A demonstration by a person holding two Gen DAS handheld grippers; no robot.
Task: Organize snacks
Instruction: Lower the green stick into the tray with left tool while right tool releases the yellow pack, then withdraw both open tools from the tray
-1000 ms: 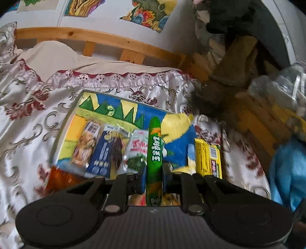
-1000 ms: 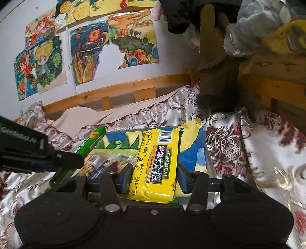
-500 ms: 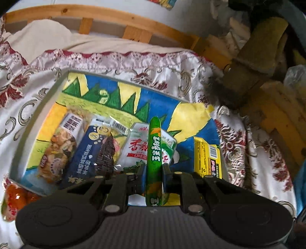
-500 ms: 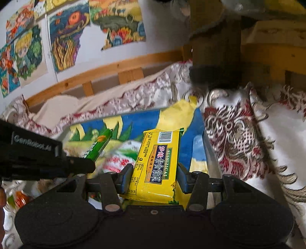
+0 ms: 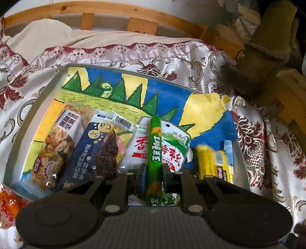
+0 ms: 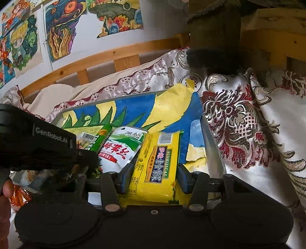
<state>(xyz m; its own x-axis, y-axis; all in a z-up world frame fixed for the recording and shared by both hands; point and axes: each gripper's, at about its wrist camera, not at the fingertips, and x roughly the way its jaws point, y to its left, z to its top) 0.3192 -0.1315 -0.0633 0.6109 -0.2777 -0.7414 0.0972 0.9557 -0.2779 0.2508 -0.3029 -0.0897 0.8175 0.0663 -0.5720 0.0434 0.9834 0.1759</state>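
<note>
My left gripper (image 5: 153, 173) is shut on a green corn sausage stick (image 5: 154, 153), held just above the white-and-green seaweed packet (image 5: 172, 149) in the grey tray (image 5: 28, 122). My right gripper (image 6: 152, 173) is shut on a yellow snack packet (image 6: 158, 160), low over the tray's right end (image 6: 212, 139); it shows blurred in the left wrist view (image 5: 212, 162). A nut-bar packet (image 5: 57, 145) and a dark blue corn packet (image 5: 89, 151) lie at the tray's left. The left gripper body (image 6: 38, 145) is to the left in the right wrist view.
The tray lies on a patterned bedspread (image 5: 258, 138) and is lined with a colourful drawing (image 5: 168, 99). An orange packet (image 5: 7, 206) lies outside the tray's near left corner. A wooden bed rail (image 5: 114, 11) and a brown boot (image 5: 267, 44) stand behind.
Both grippers have moved forward and down over the tray with their snacks. The yellow packet is lower, near the tray's right end.
</note>
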